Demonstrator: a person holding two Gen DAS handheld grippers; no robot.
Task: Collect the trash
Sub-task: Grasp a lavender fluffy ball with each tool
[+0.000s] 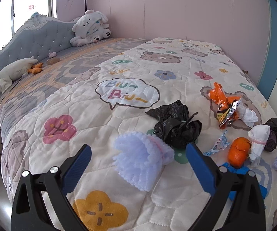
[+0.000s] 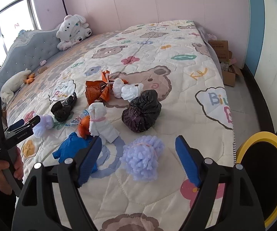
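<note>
**Two open hand-held grippers over bed trash**

My left hand-held gripper (image 1: 138, 165) gapes around a lilac foam tuft (image 1: 140, 161) without touching. My right hand-held gripper (image 2: 138, 157) stands wide around another lilac tuft (image 2: 141, 157) on the quilt (image 2: 186, 73).

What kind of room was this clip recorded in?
Most likely a child's bedroom: a bed with a tufted grey headboard, a cartoon bear quilt spread over it, and a white plush toy propped by the pink wall.

left gripper (image 1: 138, 165) gapes around lilac foam bundle (image 1: 141, 161), seemingly untouched.
</note>
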